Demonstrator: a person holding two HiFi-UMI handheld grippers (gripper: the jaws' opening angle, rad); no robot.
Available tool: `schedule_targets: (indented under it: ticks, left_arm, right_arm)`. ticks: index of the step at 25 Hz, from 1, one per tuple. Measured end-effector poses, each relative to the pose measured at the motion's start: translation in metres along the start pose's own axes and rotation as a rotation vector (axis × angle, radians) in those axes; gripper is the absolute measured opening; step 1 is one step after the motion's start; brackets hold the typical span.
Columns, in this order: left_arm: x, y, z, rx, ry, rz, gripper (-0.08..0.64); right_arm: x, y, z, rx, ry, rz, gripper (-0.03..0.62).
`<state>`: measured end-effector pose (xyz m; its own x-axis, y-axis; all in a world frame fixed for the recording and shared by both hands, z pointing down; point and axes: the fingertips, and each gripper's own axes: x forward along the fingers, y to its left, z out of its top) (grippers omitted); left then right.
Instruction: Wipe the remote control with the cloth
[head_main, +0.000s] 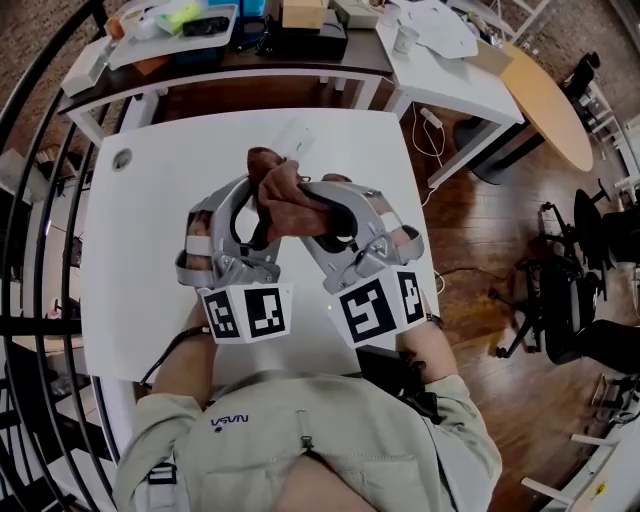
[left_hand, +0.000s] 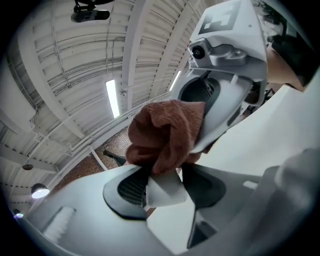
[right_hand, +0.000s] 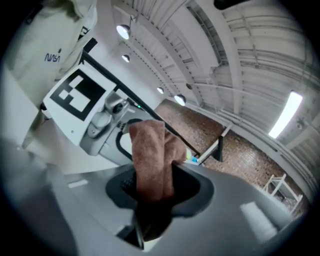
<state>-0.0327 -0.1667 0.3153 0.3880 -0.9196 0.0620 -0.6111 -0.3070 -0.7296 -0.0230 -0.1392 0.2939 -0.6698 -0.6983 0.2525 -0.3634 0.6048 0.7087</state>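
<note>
My left gripper (left_hand: 162, 186) is clamped on the white remote control (left_hand: 169, 194). Its jaws stand partly apart because the remote's body fills the gap between them. My right gripper (right_hand: 156, 195) is closed on the brown cloth (right_hand: 150, 160), a thick fold bunched between its pads with the rest rising out ahead of them. Both tools are held up over the white table (head_main: 150, 250), close in front of my chest, tips turned toward each other. The cloth is piled against the end of the remote that sticks out past my left jaws. I judge that I am in the wiping itself: one hand steadies the remote and the other rubs it. How much of its surface is already done I cannot tell, since the cloth covers most of it in every view. The next move calls for dragging the cloth along the length of the remote with steady pressure. My left grip must stay firm enough that the remote does not twist or slip out. I will also need to roll the remote to bring an uncovered face to the cloth.
</note>
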Motion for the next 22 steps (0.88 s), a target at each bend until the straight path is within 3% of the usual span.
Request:
schedule_targets:
  ticks: [5,9,14,22]
  left_arm:
    - [-0.008,-0.001,0.01,0.016,-0.036,0.002,0.23]
    - [-0.013,-0.004,0.017,0.027,-0.055,-0.004,0.23]
    - [-0.018,-0.007,0.028,0.044,-0.086,-0.001,0.229]
    - [-0.017,-0.001,0.021,0.016,-0.071,0.011,0.227]
  right_arm:
    - [-0.023,-0.067,-0.001,0.11,-0.051,-0.275,0.123]
    - [-0.032,-0.097,-0.014,0.164,-0.022,-0.386,0.123]
    - [-0.022,-0.093,-0.014,0.091,0.016,-0.353,0.123]
    - [-0.003,-0.035,0.009,0.057,-0.036,-0.193,0.123]
